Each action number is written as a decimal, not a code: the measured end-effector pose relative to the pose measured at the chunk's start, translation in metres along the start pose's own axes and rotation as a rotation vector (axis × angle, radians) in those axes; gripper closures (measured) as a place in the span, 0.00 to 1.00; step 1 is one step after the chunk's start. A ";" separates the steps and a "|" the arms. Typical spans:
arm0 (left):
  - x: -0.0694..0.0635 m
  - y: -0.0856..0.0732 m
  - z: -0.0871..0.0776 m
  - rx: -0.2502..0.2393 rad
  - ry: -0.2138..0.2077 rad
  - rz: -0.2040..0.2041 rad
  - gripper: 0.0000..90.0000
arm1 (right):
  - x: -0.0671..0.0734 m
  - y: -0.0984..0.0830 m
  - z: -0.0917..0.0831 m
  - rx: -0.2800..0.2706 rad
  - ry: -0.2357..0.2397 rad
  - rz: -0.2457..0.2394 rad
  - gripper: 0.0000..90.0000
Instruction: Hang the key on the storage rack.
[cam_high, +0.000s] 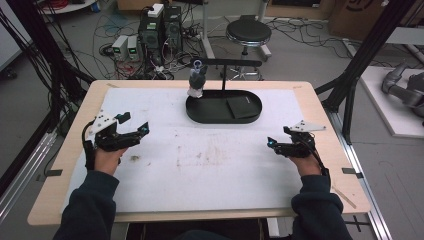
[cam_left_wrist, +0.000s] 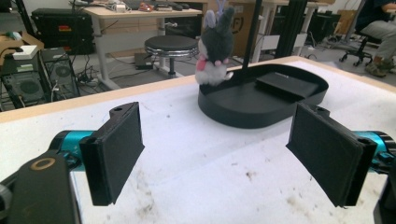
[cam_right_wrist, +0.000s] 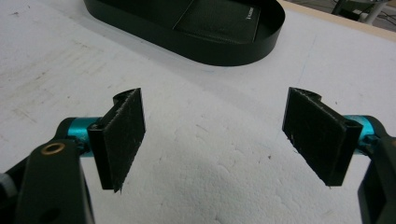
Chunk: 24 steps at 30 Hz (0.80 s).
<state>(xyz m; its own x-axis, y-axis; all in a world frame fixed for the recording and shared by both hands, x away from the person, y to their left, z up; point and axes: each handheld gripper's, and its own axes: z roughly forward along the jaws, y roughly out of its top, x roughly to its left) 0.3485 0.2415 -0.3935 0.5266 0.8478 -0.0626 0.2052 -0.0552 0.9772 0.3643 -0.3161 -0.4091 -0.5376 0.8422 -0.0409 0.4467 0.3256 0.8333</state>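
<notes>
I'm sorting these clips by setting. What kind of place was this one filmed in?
Most likely a robotics lab or workshop. Computer towers sit in tangled cables on the floor behind the table, a black metal frame surrounds it, and a grey robot arm lies on a platform at the right.

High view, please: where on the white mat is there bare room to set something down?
Free: the wide stained middle of the white mat, between the left gripper and right gripper, in front of the black tray. Crowded: the far centre, with tray, plush toy and stand.
</notes>
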 end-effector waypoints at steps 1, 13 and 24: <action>0.000 -0.002 0.000 0.005 -0.003 -0.004 0.19 | 0.000 0.000 0.000 0.001 -0.003 -0.001 0.24; -0.003 -0.014 0.000 0.043 0.005 -0.008 0.19 | 0.001 0.001 -0.002 -0.006 -0.019 -0.001 0.24; 0.001 -0.019 -0.004 0.048 0.023 -0.036 0.19 | 0.003 0.001 0.001 0.002 -0.020 -0.023 0.24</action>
<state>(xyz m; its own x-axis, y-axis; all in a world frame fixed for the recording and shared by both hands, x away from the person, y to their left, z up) 0.3416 0.2460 -0.4117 0.4989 0.8617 -0.0926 0.2633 -0.0489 0.9635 0.3638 -0.3125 -0.4088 -0.5333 0.8429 -0.0709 0.4361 0.3458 0.8308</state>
